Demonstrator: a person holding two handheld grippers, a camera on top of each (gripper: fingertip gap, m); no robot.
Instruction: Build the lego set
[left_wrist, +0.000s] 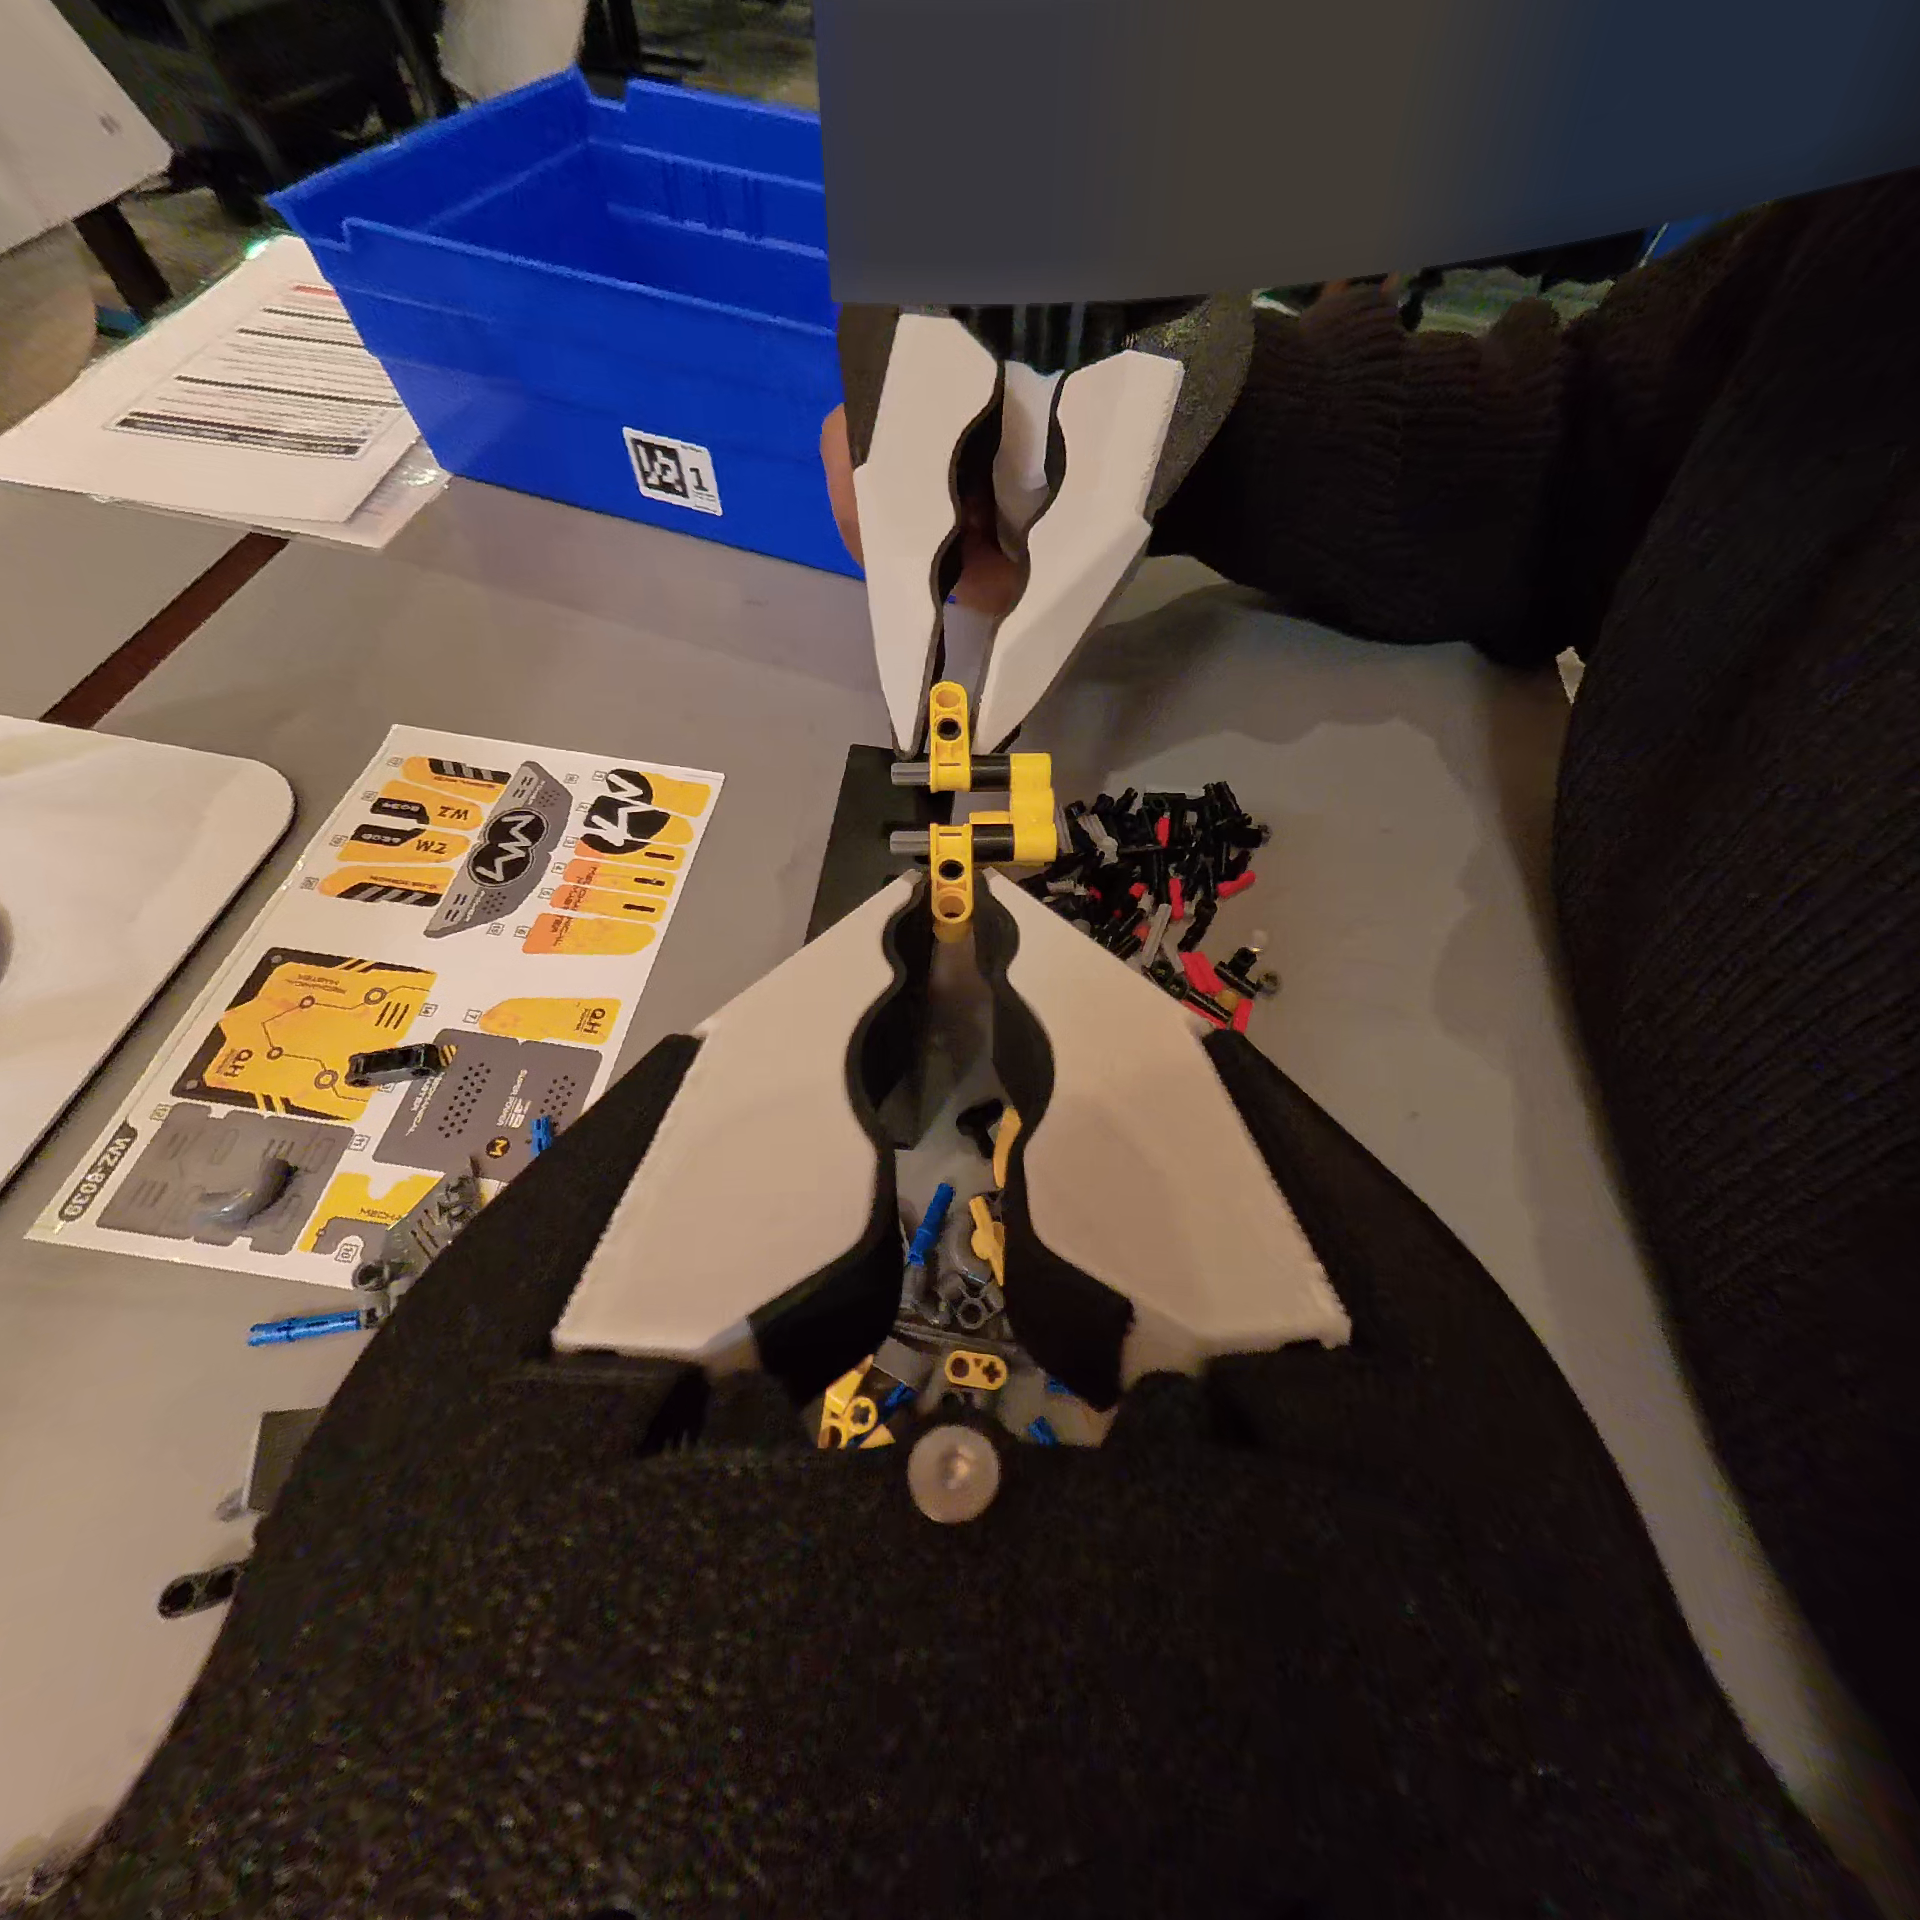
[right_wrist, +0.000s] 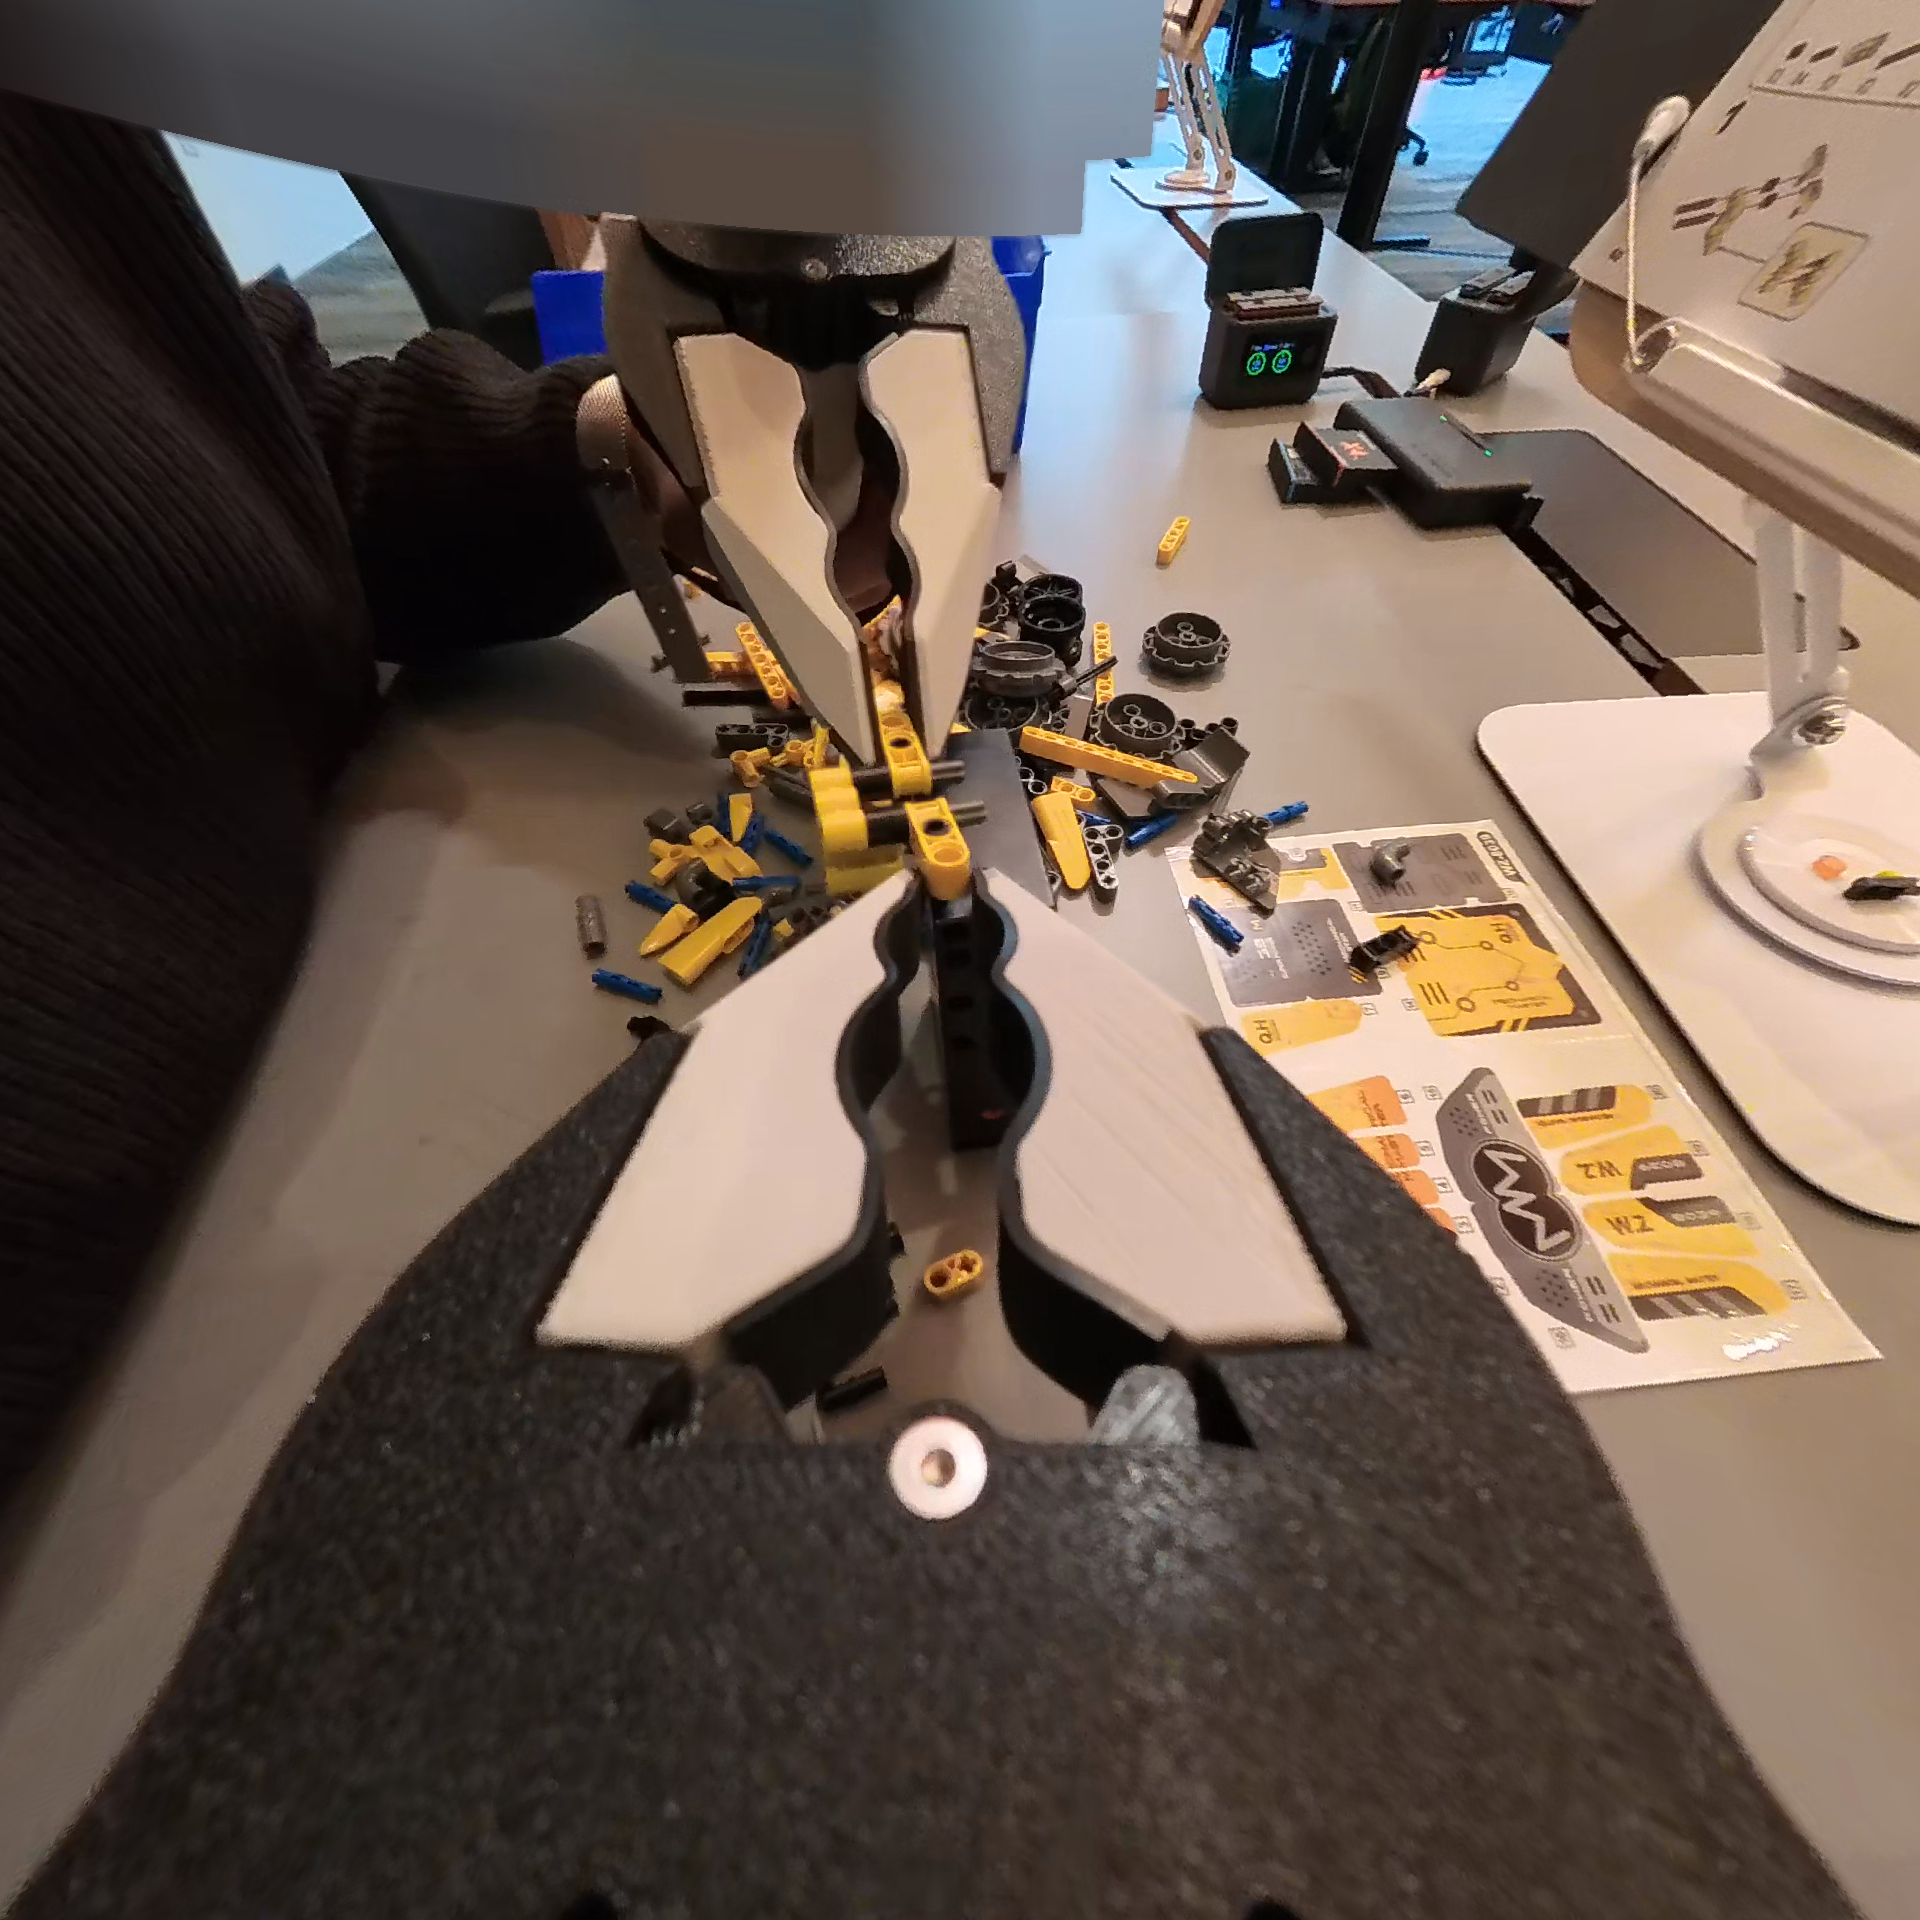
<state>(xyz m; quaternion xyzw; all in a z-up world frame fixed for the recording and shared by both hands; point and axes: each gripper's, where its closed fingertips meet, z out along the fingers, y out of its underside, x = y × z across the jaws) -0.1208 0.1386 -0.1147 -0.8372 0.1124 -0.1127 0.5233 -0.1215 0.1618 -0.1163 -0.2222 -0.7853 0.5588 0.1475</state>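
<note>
Left wrist view: we see the yellow assembly (left_wrist: 971, 821) held above the table (left_wrist: 520, 644), between both grippers. Our left gripper (left_wrist: 951, 899) is nearly closed on its near connector; the right gripper (left_wrist: 948, 727) pinches the far connector. We judge it light, rigid plastic, with press-fit pins that may separate; grip the connector ends. The pin pile (left_wrist: 1153, 873) lies beside it. The fingers hide the contact points.

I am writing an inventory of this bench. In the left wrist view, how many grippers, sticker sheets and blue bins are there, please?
Grippers: 2, the left gripper and the right gripper, each shut on a yellow connector
Sticker sheet: 1
Blue bin: 1
Total: 4
</note>
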